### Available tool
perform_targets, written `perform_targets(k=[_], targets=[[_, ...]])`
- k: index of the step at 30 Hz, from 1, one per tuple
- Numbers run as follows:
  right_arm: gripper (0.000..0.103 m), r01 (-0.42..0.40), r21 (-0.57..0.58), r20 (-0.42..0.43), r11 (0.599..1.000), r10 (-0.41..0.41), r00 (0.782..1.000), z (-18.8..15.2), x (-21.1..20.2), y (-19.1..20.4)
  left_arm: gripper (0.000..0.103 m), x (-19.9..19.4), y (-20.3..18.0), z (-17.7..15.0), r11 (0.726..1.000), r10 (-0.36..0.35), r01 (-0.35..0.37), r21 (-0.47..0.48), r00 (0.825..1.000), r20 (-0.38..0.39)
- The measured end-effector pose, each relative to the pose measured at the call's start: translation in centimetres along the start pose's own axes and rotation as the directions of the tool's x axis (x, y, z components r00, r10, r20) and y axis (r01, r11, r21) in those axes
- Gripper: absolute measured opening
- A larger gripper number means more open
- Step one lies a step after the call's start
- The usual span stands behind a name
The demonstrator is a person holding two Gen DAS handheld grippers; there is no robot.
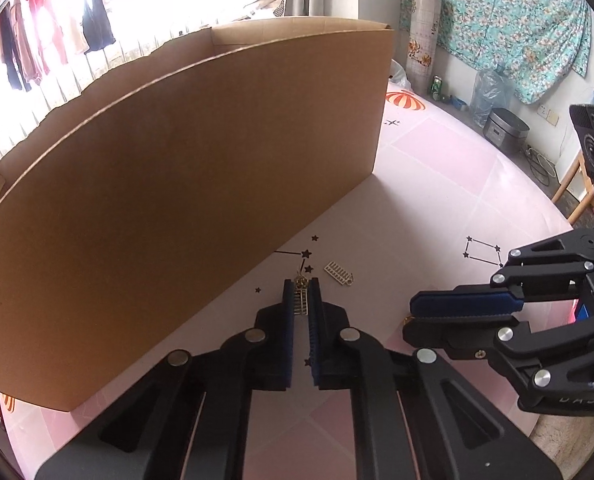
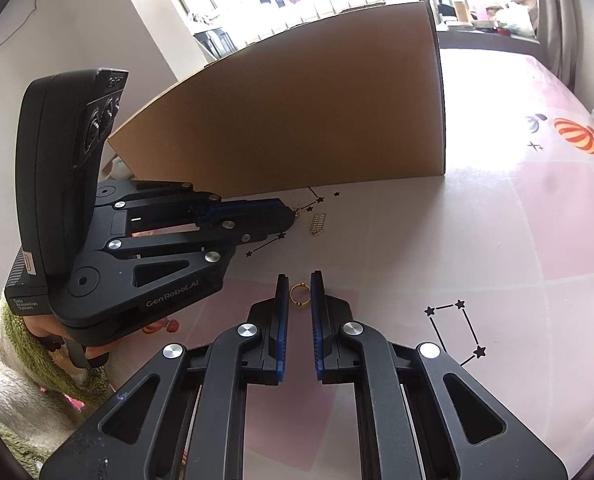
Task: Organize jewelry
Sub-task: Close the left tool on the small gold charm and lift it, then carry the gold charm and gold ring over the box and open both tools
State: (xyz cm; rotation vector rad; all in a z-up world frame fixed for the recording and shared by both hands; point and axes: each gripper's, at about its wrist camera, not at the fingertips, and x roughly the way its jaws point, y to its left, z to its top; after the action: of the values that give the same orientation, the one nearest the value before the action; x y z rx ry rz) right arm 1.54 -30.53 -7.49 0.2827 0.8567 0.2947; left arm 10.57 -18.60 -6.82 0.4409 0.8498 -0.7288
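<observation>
Nearest in the left wrist view, the left gripper (image 1: 301,285) has its blue-padded fingers (image 1: 289,304) clenched on a small gold ladder-shaped earring (image 1: 300,298), which sits between the tips with its hook end poking out ahead of them. In the right wrist view, the right gripper (image 2: 300,280) has its fingers (image 2: 282,300) drawn close together around a thin gold ring (image 2: 300,295); the ring stands between the pads, but whether both pads press on it cannot be told. Both grippers point down at the pink counter (image 2: 497,240), whose cover is printed with black star constellations and an orange striped balloon. A second gold ladder-shaped earring (image 1: 339,273) lies flat on the counter just beside the left gripper's tips, on the side toward the right gripper, and close in front of the tall brown cardboard box (image 1: 201,168). The left gripper's tips reach almost to the foot of that box; the right gripper is further back from it. A hand in a fluffy cream and green sleeve (image 2: 13,360) holds the left gripper's handle. Beyond the cardboard box, clothes (image 1: 57,32) hang in a bright window, and to the box's right a floral turquoise cloth (image 1: 509,20) hangs on the wall above a metal pot (image 1: 505,128).
</observation>
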Motion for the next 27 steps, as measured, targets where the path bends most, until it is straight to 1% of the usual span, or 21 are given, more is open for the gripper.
perform_targets(k=[5,12,15,18,21,25,27], targets=[[0.009,0.008,-0.001,0.002,1.000,-0.008,1.000,0.2,-0.4,0.4,0.005,-0.6,0.5,-1.0,0.999,-0.001,0.001,-0.044,1.000,-0.001],[0.009,0.020,-0.016,0.013,1.000,-0.020,1.000,0.2,-1.1,1.4,0.005,-3.0,1.4,-2.8,0.994,0.016,-0.012,-0.109,0.999,0.030],[0.009,0.029,-0.032,0.026,0.999,-0.028,0.999,0.2,-1.7,2.2,0.005,-4.4,1.8,-3.3,0.991,0.033,-0.025,-0.132,0.998,0.053],[0.009,0.039,-0.052,0.046,0.998,-0.037,0.998,0.1,-2.4,3.1,0.005,-6.3,2.2,-3.6,0.989,0.042,-0.027,-0.147,0.994,0.097],[0.008,0.032,-0.075,0.086,0.997,-0.026,0.996,0.9,-3.8,4.1,0.005,-8.7,2.6,-3.1,0.988,0.047,-0.023,-0.153,0.986,0.161],[0.008,0.030,-0.146,0.163,0.989,-0.006,0.987,3.9,-6.2,5.7,0.005,-12.2,3.5,-1.3,0.988,0.059,-0.017,-0.156,0.961,0.271],[0.008,0.030,-0.195,0.200,0.980,0.009,0.980,5.9,-7.0,6.5,0.005,-13.1,4.2,-0.1,0.987,0.062,-0.012,-0.160,0.950,0.306]])
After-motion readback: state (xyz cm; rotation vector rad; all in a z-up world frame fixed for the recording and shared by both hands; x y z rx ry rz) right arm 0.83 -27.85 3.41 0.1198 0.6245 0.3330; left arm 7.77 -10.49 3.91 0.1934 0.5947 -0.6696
